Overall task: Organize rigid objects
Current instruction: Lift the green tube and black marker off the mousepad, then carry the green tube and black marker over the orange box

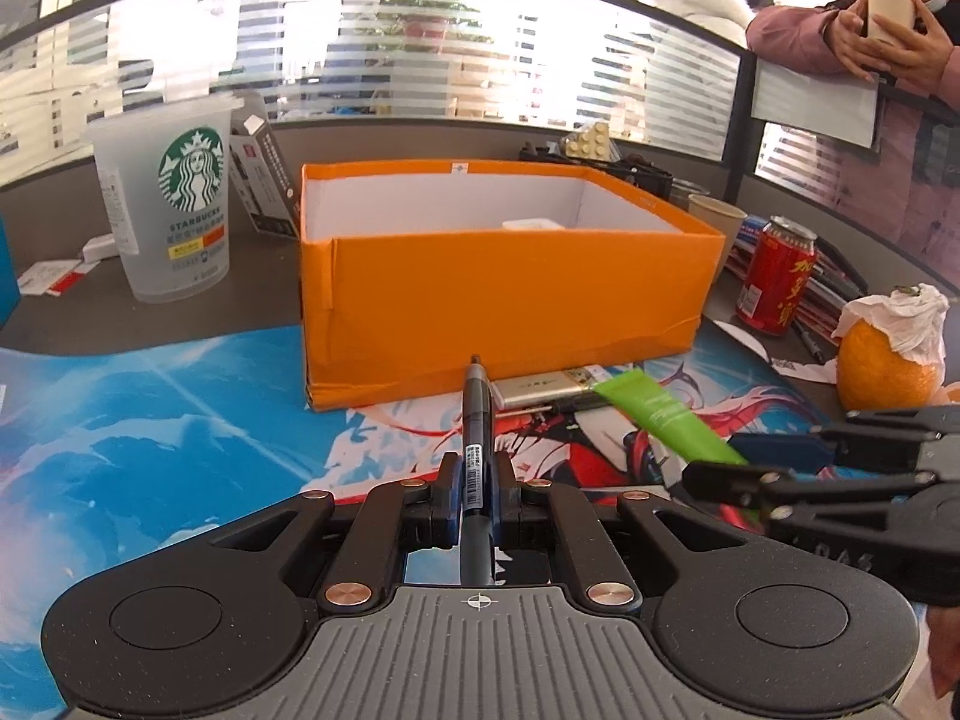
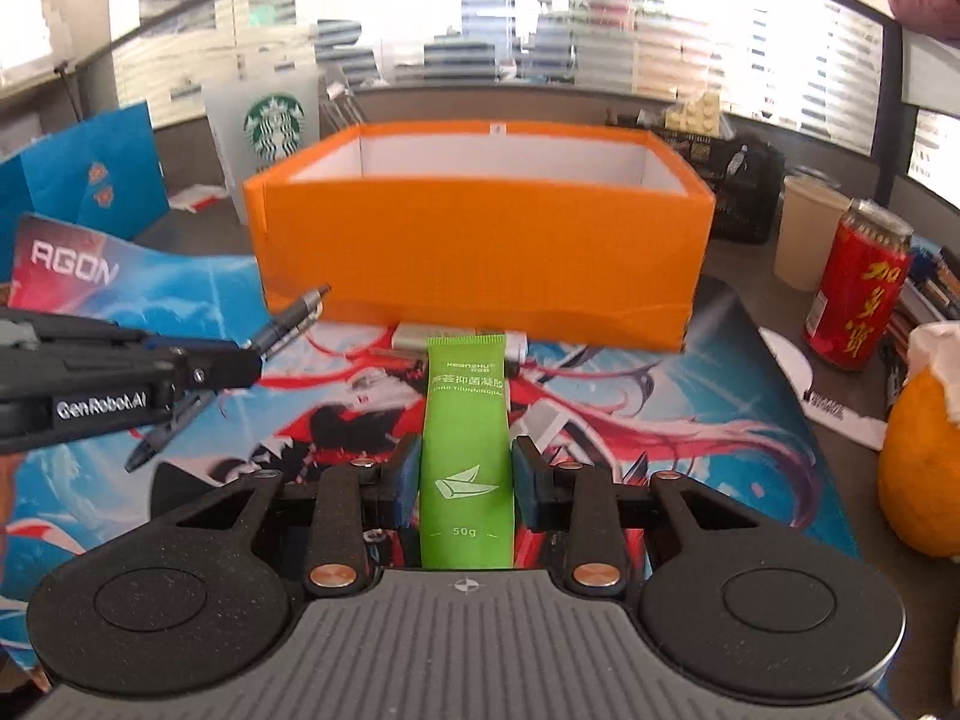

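Left wrist view: orange box straight ahead of both loaded hand-held grippers, past the mat
Left hand-held gripper clamps a black pen, right hand-held gripper a green tube; both long axes point at the box's near wall. Only the left view shows something white inside

I note both units alike — left gripper, right gripper: matte black linkages, copper rivets, ribbed grey housing, crosshair mark at 6 o'clock — white "GenRobot.AI" lettering.
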{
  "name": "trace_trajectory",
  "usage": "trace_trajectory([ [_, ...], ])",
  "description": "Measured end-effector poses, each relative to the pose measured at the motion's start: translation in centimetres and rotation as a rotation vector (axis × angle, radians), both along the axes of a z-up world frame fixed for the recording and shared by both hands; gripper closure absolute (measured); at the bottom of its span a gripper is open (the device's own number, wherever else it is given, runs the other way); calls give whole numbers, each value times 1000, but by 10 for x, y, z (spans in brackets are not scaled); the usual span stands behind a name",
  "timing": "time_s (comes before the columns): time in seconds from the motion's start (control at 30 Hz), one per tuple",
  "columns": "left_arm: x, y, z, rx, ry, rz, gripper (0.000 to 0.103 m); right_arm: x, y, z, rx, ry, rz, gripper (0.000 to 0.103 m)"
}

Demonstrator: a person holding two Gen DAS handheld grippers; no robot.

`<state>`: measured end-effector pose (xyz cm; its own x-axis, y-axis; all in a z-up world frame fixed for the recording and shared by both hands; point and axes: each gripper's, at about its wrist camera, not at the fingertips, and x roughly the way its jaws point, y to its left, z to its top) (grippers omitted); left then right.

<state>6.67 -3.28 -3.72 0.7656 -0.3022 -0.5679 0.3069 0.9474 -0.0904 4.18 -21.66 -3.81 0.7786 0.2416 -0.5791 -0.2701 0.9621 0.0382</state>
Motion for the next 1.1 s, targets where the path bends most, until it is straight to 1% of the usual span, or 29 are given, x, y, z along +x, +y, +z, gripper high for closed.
trace_trajectory([
  [0.23, -1, -1, 22, -2, -37, -16, 96, -4, -6, 28, 32, -64, 4, 73],
  [0.57, 6, -5, 50, -12, -88, 0, 96, -1, -15, 62, 46, -147, 10, 73],
  [0.77, 15, -14, 65, -9, -112, 1, 96, 8, -15, 83, 49, -196, 20, 73],
  [1.1, 41, -22, 83, -6, -129, 18, 96, 35, -17, 105, 50, -230, 32, 73],
])
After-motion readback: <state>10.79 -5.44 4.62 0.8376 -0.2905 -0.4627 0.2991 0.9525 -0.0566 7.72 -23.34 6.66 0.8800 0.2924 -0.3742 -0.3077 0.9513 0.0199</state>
